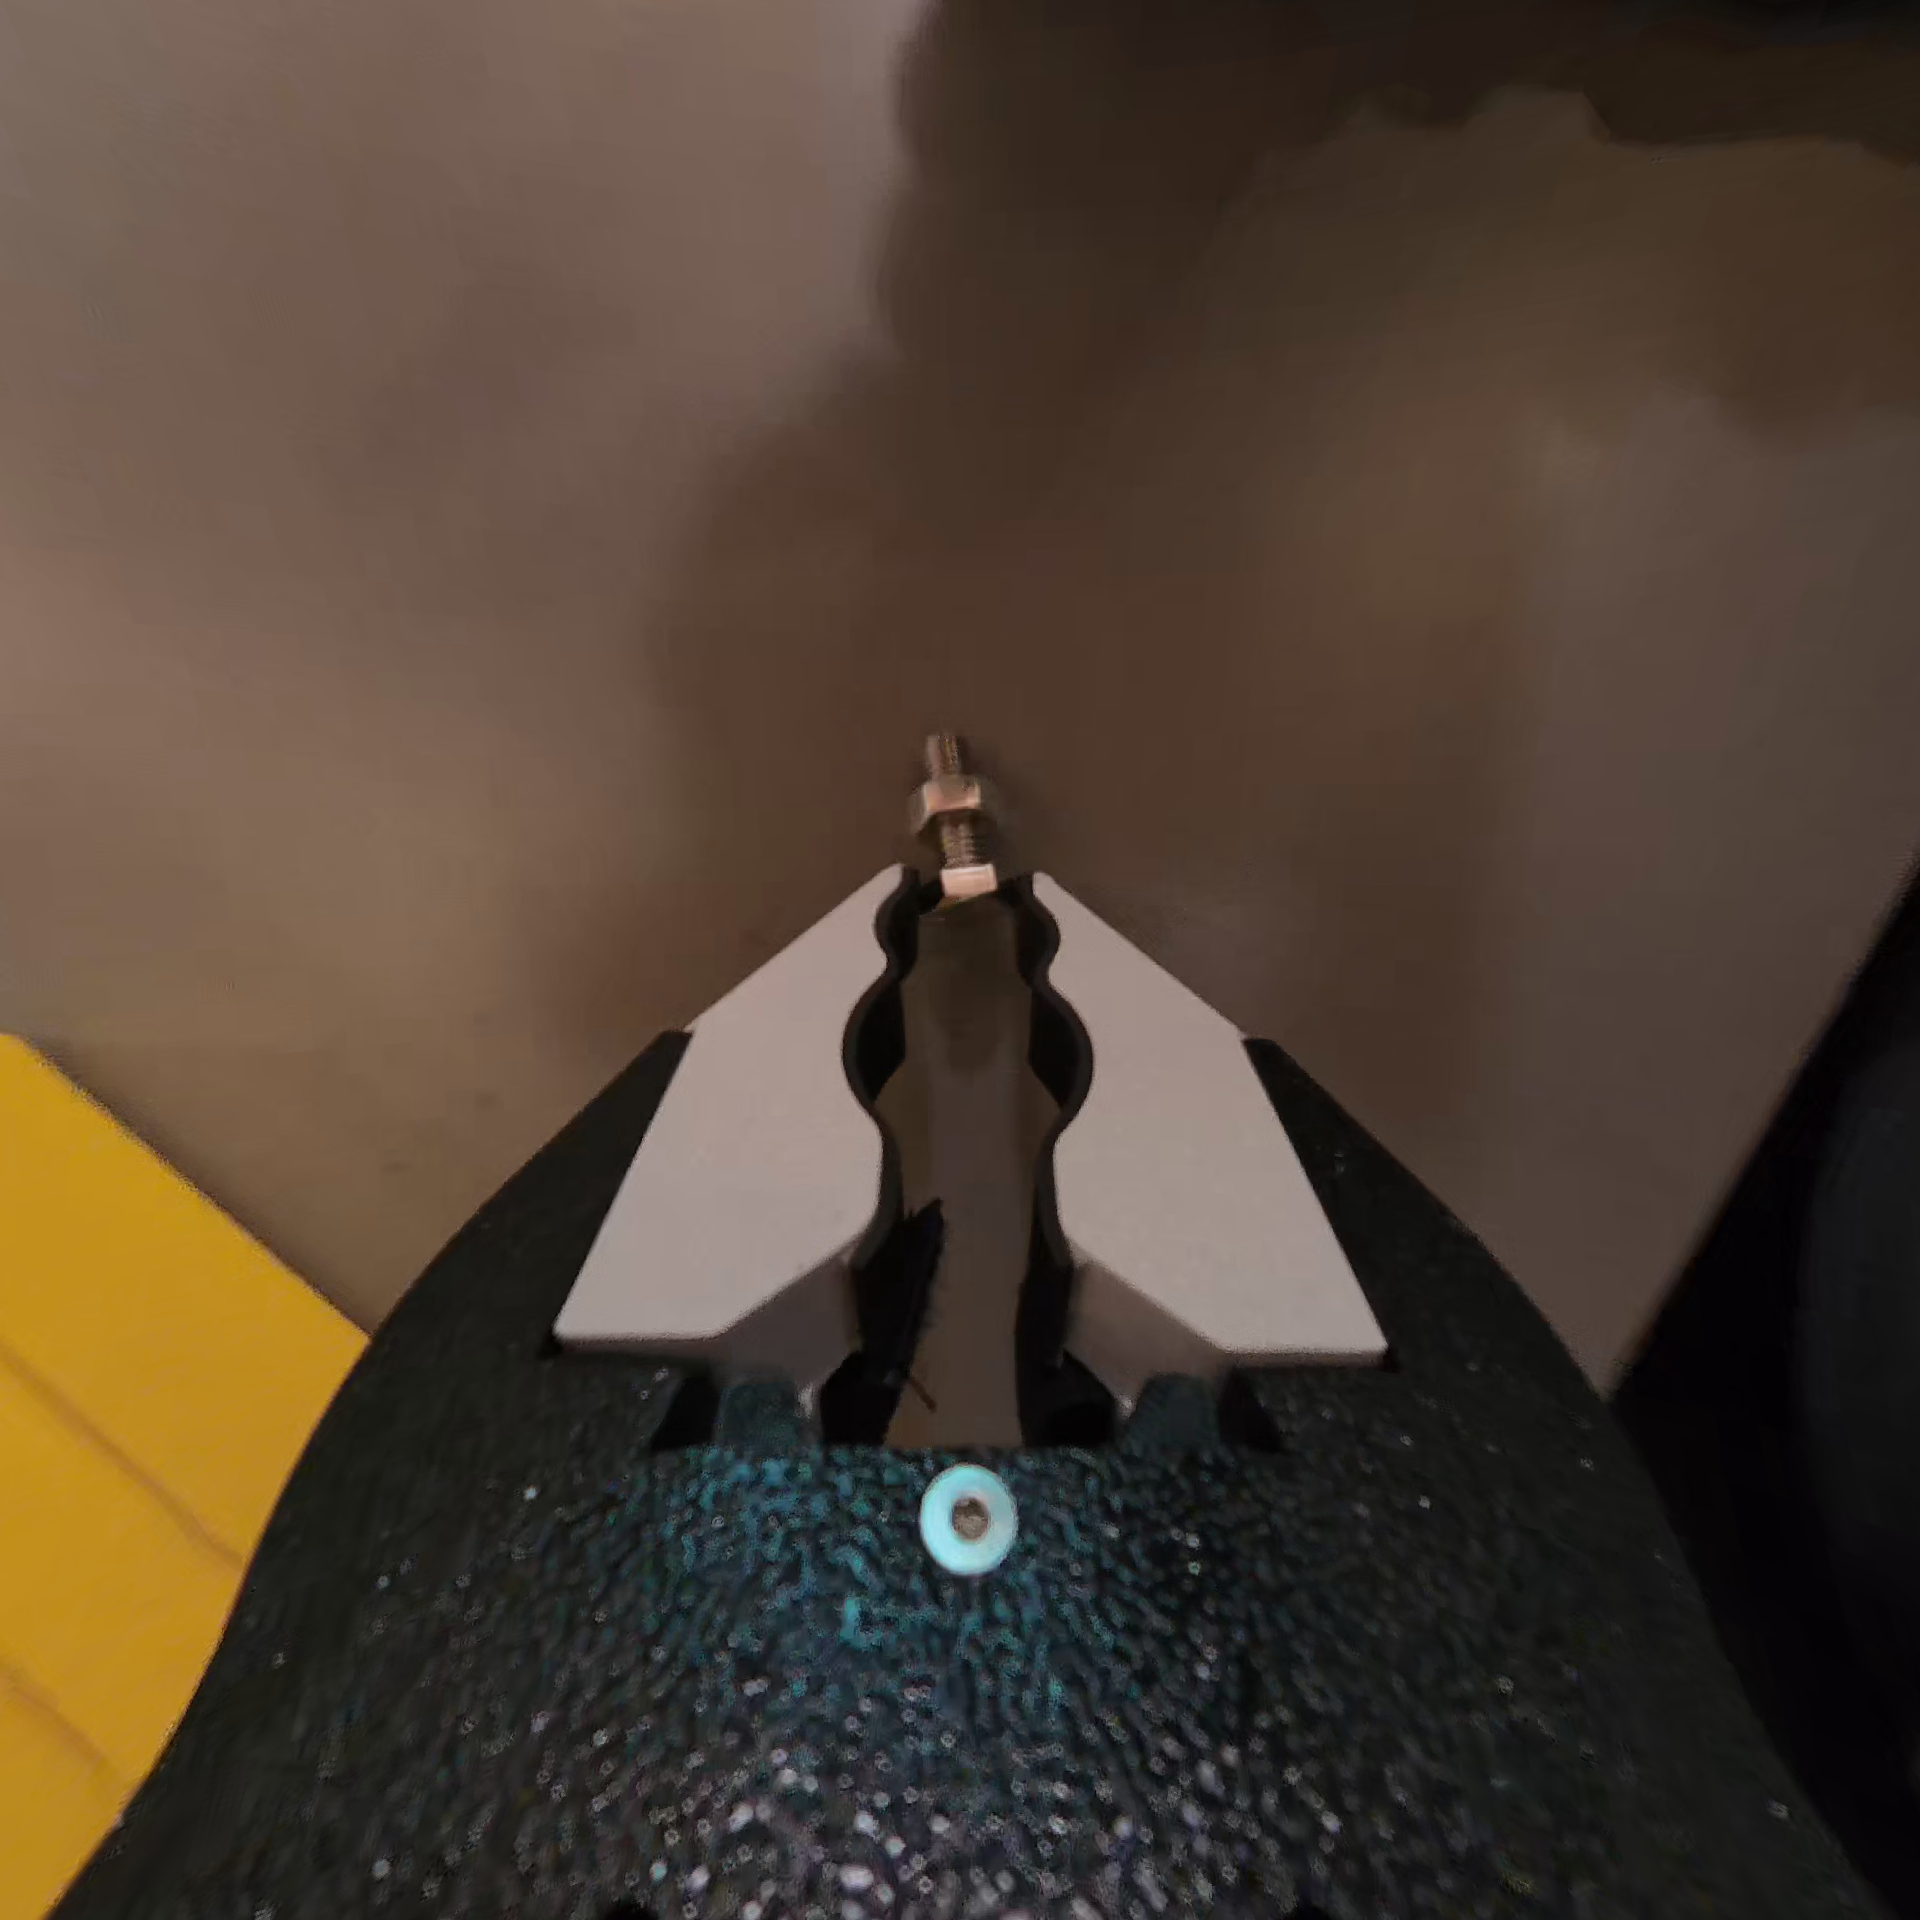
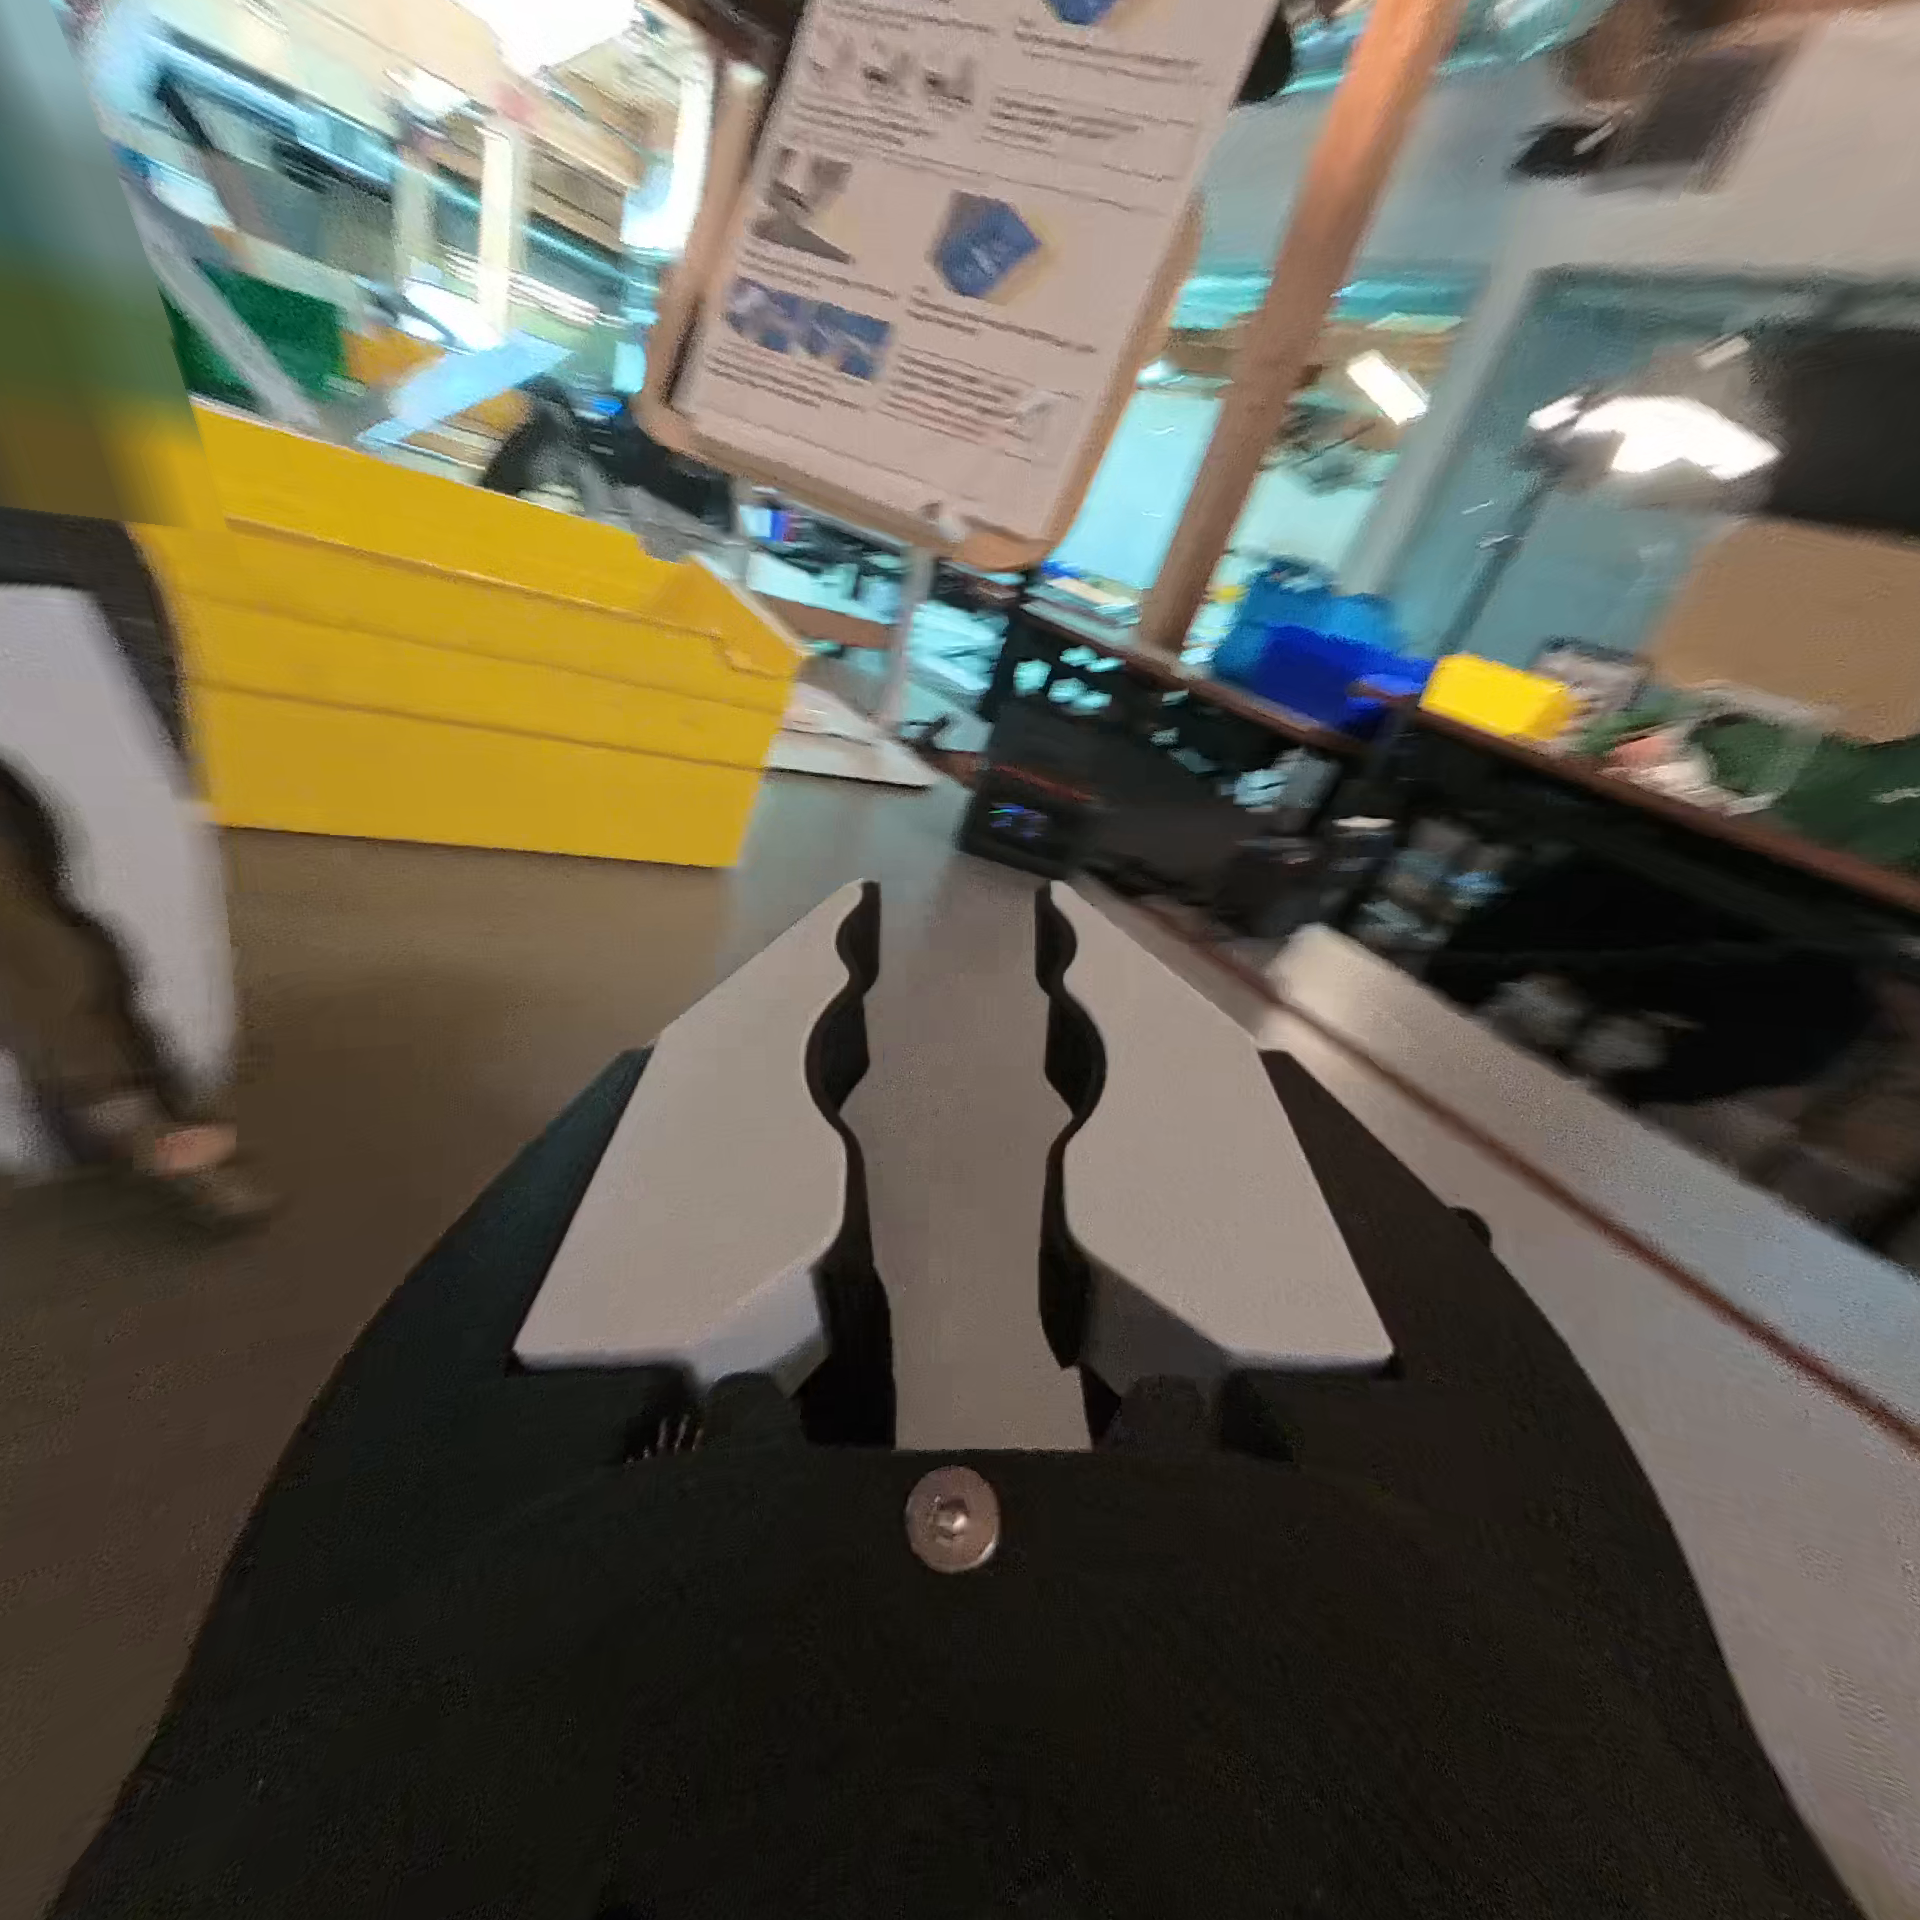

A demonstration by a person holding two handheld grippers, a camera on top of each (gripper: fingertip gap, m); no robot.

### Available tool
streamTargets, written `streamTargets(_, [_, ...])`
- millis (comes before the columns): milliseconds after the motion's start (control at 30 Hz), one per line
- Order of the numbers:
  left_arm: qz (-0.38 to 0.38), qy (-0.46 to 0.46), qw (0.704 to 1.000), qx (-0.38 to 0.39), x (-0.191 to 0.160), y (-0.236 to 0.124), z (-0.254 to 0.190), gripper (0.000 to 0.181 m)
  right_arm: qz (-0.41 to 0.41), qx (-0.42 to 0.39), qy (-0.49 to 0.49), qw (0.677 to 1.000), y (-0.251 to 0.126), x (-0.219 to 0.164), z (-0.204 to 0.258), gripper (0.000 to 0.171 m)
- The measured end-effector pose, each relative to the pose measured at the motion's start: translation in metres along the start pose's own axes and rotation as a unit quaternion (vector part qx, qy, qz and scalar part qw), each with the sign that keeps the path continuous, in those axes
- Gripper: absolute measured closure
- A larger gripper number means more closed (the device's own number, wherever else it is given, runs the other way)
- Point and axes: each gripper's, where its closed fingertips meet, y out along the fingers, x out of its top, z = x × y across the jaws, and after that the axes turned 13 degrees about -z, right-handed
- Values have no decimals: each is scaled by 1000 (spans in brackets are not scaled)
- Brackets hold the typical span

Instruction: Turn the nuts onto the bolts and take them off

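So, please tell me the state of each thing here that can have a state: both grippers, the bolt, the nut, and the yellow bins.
left gripper: shut on the bolt head
bolt: held by its head, thread pointing away from the camera
nut: threaded on the bolt, partway along
right gripper: open, holding nothing
yellow bins: stacked on the table

Left wrist view looks steeply down, close over table (image 1: 416, 520); right looks level across it.

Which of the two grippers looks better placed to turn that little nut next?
Probably the right gripper: it is open and empty. The left gripper is shut on the bolt head, holding it with the nut partway along the thread.
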Motion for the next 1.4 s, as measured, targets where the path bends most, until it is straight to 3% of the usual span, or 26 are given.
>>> streamTargets(33, [-39, 12, 999, 29, 12, 2, 10, 165, 11, 28, 43, 999, -2, -1, 6, 146])
streamTargets(167, [-217, 90, 959, 161, 57, -2, 46, 165, 105, 23, 168, 980, -6, -19, -2, 133])
streamTargets(267, [-283, 135, 932, 182, 65, 1, 45, 165, 111, 105, 279, 948, -8, -4, 27, 135])
streamTargets(367, [-329, 187, 907, 183, 77, -8, 37, 165, 133, 187, 408, 884, -14, 4, 56, 130])
streamTargets(500, [-380, 221, 885, 153, 87, -18, 21, 165, 170, 264, 479, 820, -27, 5, 86, 130])
streamTargets(667, [-415, 233, 875, 94, 90, -20, 0, 165, 163, 330, 530, 764, -38, 23, 102, 152])
streamTargets(767, [-431, 234, 868, 77, 91, -23, -5, 165, 149, 345, 526, 763, -40, 30, 104, 154])
streamTargets(900, [-412, 203, 884, 82, 87, -15, 0, 165, 159, 337, 486, 791, -41, 23, 102, 155])
streamTargets(1000, [-382, 223, 887, 135, 85, -11, 9, 144, 178, 317, 436, 823, -40, 12, 97, 155])
streamTargets(1067, [-348, 236, 896, 143, 79, -2, 11, 142, 200, 305, 392, 845, -41, 2, 95, 155])
streamTargets(1400, [-288, 264, 906, 165, 68, 11, 17, 164, 200, 310, 330, 869, -39, -3, 101, 155])
